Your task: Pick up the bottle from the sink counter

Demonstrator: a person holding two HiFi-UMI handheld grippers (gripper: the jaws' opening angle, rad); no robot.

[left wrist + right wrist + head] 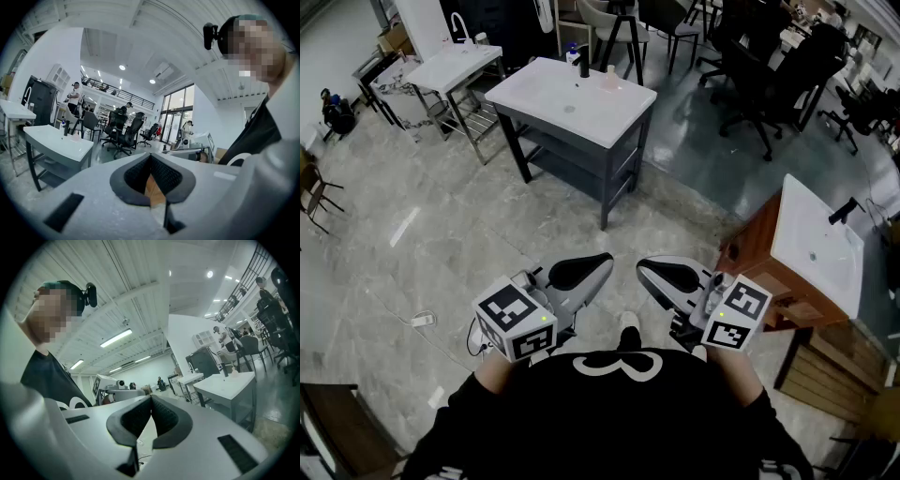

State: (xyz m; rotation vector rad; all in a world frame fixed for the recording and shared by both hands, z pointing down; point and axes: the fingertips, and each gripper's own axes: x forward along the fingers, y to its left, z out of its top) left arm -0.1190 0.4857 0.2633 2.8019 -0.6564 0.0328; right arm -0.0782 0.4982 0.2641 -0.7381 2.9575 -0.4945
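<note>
The small pale pink bottle (pixel 609 80) stands upright on the white sink counter (pixel 553 103), beside its black faucet (pixel 584 64), far across the floor from me. It also shows as a tiny bottle (pixel 75 136) in the left gripper view and as a tiny bottle (pixel 234 371) in the right gripper view. My left gripper (pixel 605 263) and right gripper (pixel 644 268) are held close to my body, tips pointing at each other. Both are shut and empty, as the left gripper (pixel 151 157) and right gripper (pixel 151 399) show in their own views.
A second white sink on a wooden cabinet (pixel 820 239) stands at my right. A white table (pixel 455 66) and metal racks are at the back left, and black office chairs (pixel 750 75) at the back right. A cable with a plug (pixel 422 321) lies on the floor.
</note>
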